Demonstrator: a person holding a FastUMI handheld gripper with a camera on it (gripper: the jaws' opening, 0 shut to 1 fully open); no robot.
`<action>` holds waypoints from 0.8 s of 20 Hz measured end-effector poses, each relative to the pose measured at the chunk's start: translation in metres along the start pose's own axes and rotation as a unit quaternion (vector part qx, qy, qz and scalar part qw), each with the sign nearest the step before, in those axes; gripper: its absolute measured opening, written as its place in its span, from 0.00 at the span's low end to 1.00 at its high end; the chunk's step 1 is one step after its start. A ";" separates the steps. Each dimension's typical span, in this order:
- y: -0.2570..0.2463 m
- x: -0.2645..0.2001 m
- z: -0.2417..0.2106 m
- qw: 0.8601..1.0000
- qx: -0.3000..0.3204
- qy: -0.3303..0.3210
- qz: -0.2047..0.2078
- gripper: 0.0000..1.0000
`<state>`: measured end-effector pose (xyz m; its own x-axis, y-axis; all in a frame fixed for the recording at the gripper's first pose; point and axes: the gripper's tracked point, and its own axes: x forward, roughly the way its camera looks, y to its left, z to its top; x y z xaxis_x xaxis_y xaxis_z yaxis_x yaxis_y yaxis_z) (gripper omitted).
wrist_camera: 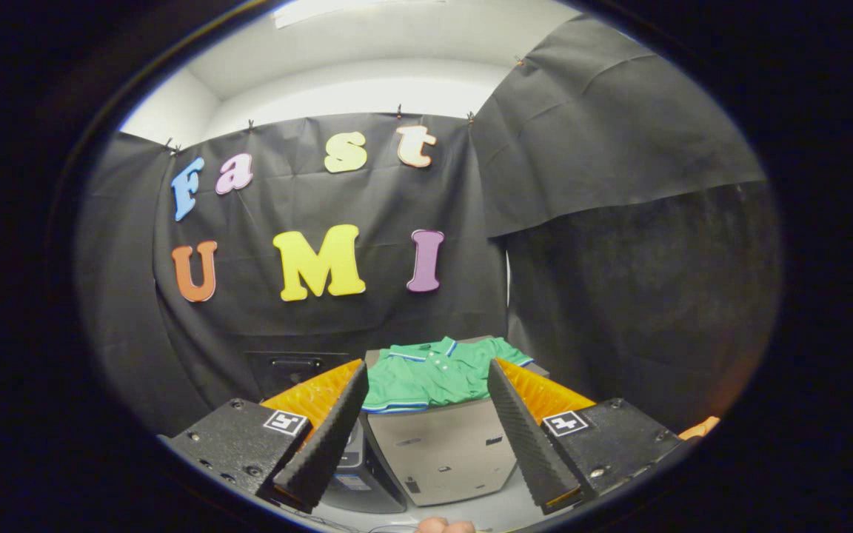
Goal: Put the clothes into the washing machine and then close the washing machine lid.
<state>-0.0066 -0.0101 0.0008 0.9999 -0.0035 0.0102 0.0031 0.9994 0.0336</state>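
The gripper [426,437] is wide open and holds nothing. The folded green polo shirt [441,374] lies straight ahead, beyond the fingertips, on a grey box [445,451].

A grey box-like stand [441,451] carries a folded green shirt [437,374] on its flat top. The shirt, collar away from the hand-held gripper [426,437], lies beyond and between the spread-apart fingers, which touch nothing.

Black cloth walls [367,296] pinned up; white wall [367,92] above, brightly lit ceiling [397,37].
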 end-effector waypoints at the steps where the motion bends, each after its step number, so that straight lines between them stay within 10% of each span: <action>1: -0.001 -0.001 -0.002 1.000 0.001 0.001 0.000 1.00; 16: -0.008 0.035 0.028 0.999 -0.027 0.007 -0.020 1.00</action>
<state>0.0276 -0.0192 0.0292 0.9991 -0.0431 -0.0035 0.0430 0.9989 -0.0197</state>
